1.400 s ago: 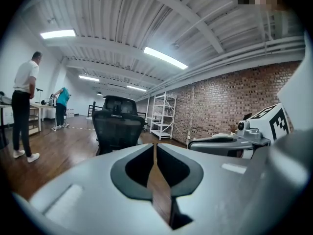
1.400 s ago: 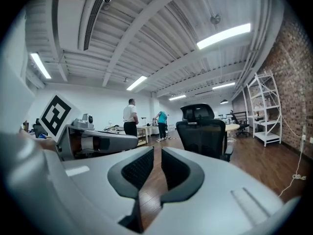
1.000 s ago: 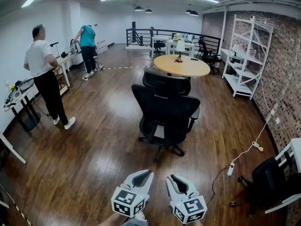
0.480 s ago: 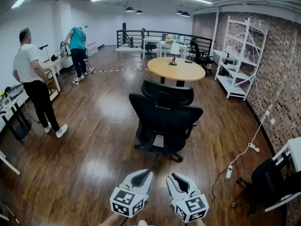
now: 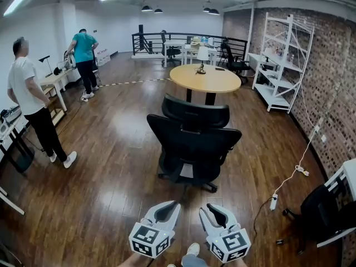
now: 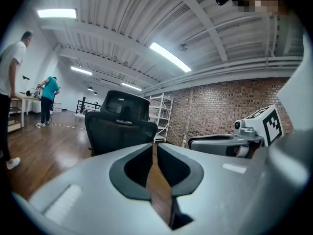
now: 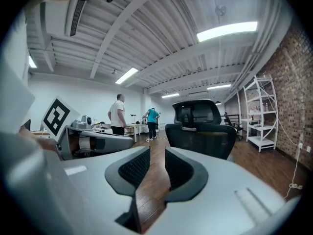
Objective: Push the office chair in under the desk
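Fingers (image 6: 98,185) of left gripper (image 5: 176,204) pressed together, empty; right gripper (image 5: 207,209) fingers narrowly apart, just been opening, nothing between; office chair (image 5: 192,143) stands mid-floor ahead of both, backrest toward them, round table (image 5: 204,78) beyond it.

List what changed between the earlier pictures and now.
The office chair is nearer than before, untouched. The right gripper has just been opening its jaws, nothing between them. The left gripper stays shut; the chair stays short of the round table.
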Demonstrator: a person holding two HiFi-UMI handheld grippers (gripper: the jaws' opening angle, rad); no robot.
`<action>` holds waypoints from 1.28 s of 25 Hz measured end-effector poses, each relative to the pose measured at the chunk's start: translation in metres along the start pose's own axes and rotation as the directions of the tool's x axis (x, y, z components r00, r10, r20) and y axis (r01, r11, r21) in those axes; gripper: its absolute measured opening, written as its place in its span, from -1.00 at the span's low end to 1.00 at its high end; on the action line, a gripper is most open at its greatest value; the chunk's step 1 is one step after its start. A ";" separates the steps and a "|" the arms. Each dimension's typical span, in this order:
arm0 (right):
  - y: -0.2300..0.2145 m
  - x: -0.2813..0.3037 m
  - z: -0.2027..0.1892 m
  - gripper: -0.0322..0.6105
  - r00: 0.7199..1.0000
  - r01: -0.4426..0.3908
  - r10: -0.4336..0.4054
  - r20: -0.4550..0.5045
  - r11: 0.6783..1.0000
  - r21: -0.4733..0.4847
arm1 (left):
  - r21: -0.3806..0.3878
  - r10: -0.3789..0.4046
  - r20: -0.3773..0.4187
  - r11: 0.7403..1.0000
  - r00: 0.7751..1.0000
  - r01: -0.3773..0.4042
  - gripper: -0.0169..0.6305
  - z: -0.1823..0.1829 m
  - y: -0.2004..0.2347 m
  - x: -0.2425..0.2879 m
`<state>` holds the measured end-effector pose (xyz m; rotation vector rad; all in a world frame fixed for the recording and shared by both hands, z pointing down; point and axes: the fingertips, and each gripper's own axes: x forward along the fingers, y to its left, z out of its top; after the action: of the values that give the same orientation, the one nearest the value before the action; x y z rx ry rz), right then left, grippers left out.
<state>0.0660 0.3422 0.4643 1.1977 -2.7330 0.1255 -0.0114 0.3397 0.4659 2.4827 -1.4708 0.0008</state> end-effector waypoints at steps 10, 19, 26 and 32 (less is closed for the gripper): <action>-0.070 0.058 0.024 -0.59 0.999 -0.034 0.035 0.035 0.999 -0.005 | 0.041 0.054 0.020 0.998 0.998 -0.055 -0.86 0.031 0.033 0.077; -0.129 0.094 0.036 -0.54 0.995 -0.086 0.087 0.038 0.996 -0.034 | 0.082 0.047 0.023 0.995 0.999 -0.049 -0.72 0.050 0.048 0.141; -0.176 0.118 0.049 -0.43 0.986 -0.166 0.161 -0.041 0.955 -0.246 | 0.259 0.071 -0.012 0.964 0.997 -0.065 -0.49 0.069 0.078 0.167; -0.213 0.142 0.068 -0.34 0.988 -0.151 0.138 -0.064 0.930 -0.335 | 0.344 0.086 -0.087 0.938 0.992 -0.051 -0.37 0.081 0.122 0.182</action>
<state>0.1205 0.0858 0.4257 0.8898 -2.6607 -0.2929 -0.0379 0.1092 0.4374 2.6440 -1.6308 0.4246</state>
